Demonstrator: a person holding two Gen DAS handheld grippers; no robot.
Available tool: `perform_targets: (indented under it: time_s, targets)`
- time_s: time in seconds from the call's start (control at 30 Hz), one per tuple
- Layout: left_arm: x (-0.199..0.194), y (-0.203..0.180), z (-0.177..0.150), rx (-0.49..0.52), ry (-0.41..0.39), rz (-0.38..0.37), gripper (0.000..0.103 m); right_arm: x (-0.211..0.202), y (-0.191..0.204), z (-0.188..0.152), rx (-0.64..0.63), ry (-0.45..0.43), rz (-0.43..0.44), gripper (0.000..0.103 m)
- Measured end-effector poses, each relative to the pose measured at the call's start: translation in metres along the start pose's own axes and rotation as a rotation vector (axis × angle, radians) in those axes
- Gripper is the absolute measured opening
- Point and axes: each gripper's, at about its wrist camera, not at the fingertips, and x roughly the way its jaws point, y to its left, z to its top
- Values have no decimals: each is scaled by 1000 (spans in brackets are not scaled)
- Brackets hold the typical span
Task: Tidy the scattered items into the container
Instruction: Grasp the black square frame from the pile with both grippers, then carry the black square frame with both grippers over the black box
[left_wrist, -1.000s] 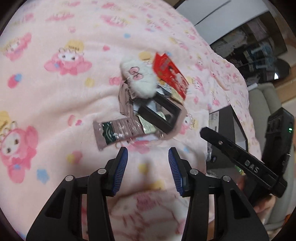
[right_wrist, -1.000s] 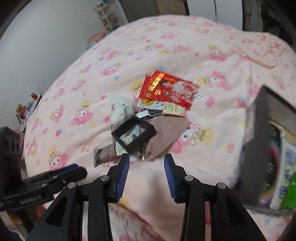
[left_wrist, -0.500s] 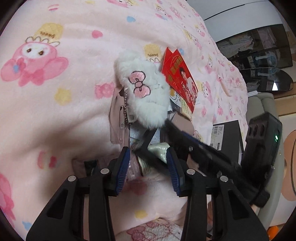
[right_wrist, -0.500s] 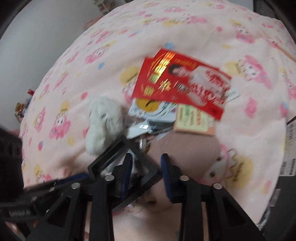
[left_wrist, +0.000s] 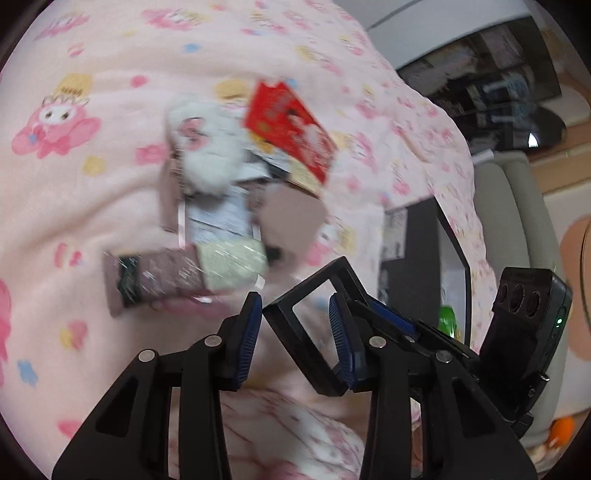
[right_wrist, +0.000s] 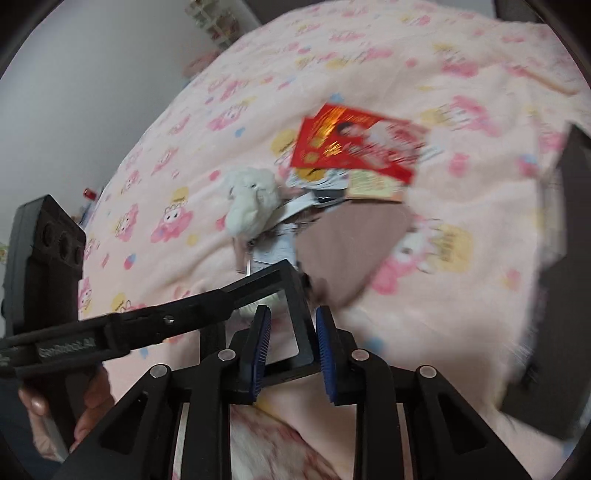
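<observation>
A black square frame (left_wrist: 295, 332) hangs lifted off the pink blanket, between the pads of my left gripper (left_wrist: 295, 332), which is shut on it corner to edge. My right gripper (right_wrist: 291, 343) straddles the frame's side bar (right_wrist: 301, 321); its jaws are closing, with thin gaps still showing beside the bar. The pile beyond holds a white plush (left_wrist: 207, 155), red envelopes (left_wrist: 291, 133), a mauve pouch (left_wrist: 291, 221), foil sachets (left_wrist: 177, 277) and a white leaflet (left_wrist: 218, 218). The black box container (left_wrist: 410, 240) stands to the right on the bed.
The pink cartoon-print blanket (left_wrist: 92, 184) covers the bed. Items, one of them green (left_wrist: 447, 317), lie in the box, whose wall (right_wrist: 569, 221) rises at the right wrist view's right edge. A beige sofa (left_wrist: 517, 221) lies beyond the bed. A hand (right_wrist: 88, 406) holds the left gripper.
Both grippers have drawn back from the pile, and the black frame has come up off it with them. The right jaws have narrowed around its bar.
</observation>
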Motion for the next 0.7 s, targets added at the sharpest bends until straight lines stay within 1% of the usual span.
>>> perform_targets:
  time_s: [0.1,0.2,0.3,0.37,0.53,0.63,0.7]
  targets:
    - [3,-29,-17,47,37,-11,38,-31,-13,-16,30,-34,-7,22]
    - [4,-65,-41,116,63,-21,38,-64,-29,-39,64,-84,-15,22]
    - [15,-103,-66,181,93,-30,38,-97,-49,-66,111,-125,-8,22]
    - [25,-122,-80,208,118,-33,38,-113,-63,-85,147,-143,-27,22]
    - [72,-169,-118,293,219,-23,38,-145,-105,-133,232,-172,-64,22]
    - [108,-191,-139,344,285,-12,38,-151,-133,-157,298,-160,-101,22]
    - [124,-201,-147,370,313,-13,38,-152,-154,-170,355,-150,-111,22]
